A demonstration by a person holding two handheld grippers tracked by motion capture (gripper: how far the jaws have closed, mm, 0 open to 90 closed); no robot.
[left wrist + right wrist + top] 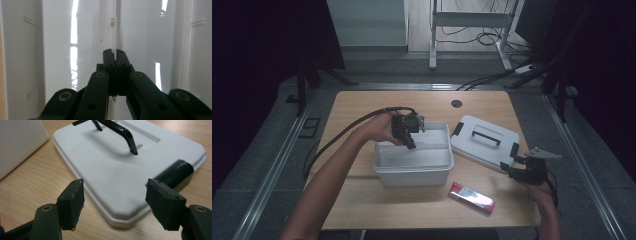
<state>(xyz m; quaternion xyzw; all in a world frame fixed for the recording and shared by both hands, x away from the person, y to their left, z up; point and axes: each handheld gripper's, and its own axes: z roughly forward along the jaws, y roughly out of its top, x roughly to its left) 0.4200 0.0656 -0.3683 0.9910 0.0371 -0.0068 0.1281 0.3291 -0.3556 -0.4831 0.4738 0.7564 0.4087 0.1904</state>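
We see the wooden table (362, 107) first, and on it the white bin (414, 172), open at the top. The left forearm stretches forward over its near-left corner, hand tipped down, and the left gripper (410, 141) dips inside — its jaws clenched on a thin clear divider (115, 37) that runs straight ahead from between the fingertips. Right of the bin lies the white lid (484, 142) with its black handle (117, 131). The right gripper (515, 167) rests low at the lid's near corner, released, one finger on either side. A red packet (471, 198) lies near the table's front edge.

Lab-like room: loose floor cables (472, 35), metal frame legs (432, 35).
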